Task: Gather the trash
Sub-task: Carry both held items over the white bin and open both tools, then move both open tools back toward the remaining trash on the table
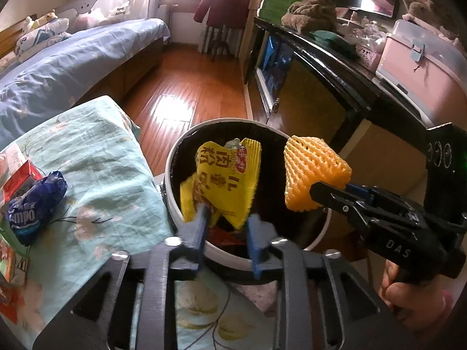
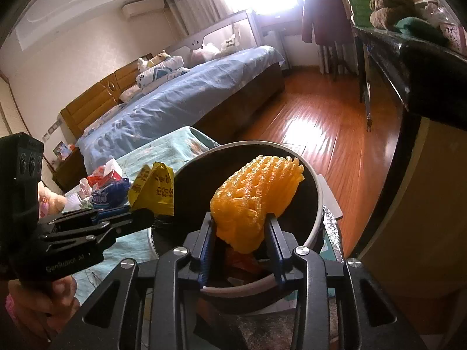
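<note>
A white round bin (image 1: 170, 186) with a black liner stands on the floor below both grippers. Over its left half my left gripper (image 1: 227, 221) holds a crumpled yellow snack wrapper (image 1: 227, 180), which stands up between the blue fingers (image 1: 200, 224) and touches both. The right gripper (image 2: 240, 227) is shut on an orange foam fruit net (image 2: 254, 198) that fills the gap between its fingers above the bin (image 2: 318, 204). The left wrist view shows this net (image 1: 315, 175) over the bin's right rim, at the right gripper's (image 1: 316, 197) tips. Red trash lies in the bin's bottom.
A table under a pale green floral cloth (image 1: 102, 160) stands left of the bin, carrying a blue tissue pack (image 1: 35, 204) and a red carton (image 1: 23, 175). A black cabinet (image 1: 335, 67) runs along the right. Beyond lie a wooden floor (image 1: 181, 87) and a bed (image 1: 73, 58).
</note>
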The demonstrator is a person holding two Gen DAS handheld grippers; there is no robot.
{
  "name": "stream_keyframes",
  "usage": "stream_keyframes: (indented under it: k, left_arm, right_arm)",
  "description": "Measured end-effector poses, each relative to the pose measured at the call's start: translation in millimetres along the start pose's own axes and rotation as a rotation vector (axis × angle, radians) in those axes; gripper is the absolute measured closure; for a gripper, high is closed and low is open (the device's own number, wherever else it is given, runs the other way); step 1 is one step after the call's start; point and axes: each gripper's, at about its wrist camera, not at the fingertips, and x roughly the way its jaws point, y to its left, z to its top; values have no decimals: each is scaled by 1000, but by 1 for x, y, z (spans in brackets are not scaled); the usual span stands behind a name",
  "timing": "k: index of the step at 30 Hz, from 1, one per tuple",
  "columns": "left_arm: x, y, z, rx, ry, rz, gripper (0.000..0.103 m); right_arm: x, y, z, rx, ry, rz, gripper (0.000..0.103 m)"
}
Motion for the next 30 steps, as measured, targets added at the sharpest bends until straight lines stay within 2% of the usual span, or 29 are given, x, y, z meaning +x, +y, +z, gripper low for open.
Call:
stream_keyframes:
  k: [1,2,3,4,14,19,30]
  left_arm:
    - [0,0,0,-3,-1,5,63]
    - [0,1,0,-5,-1,11,57]
    - [-1,2,-1,-9,-4,20,45]
    - [-2,1,-1,-12,-13,26,43]
    - [-15,26,-20,-90,-37,48,39]
    - [-28,43,-37,-135,-57,89,38]
    - [-61,82,-76,-244,-114,181,36]
  right_arm:
    - [1,-1,1,4,3,-1,52]
    - [1,-1,1,10,2,-1,49]
    - [1,-1,2,14,0,-3,47]
    - [0,-2,1,18,-3,-7,46]
    - [-3,3,-1,33,-12,-7,28]
    - [-4,17,-2,19,-13,12,17]
    - [4,67,-6,-41,-1,94,15]
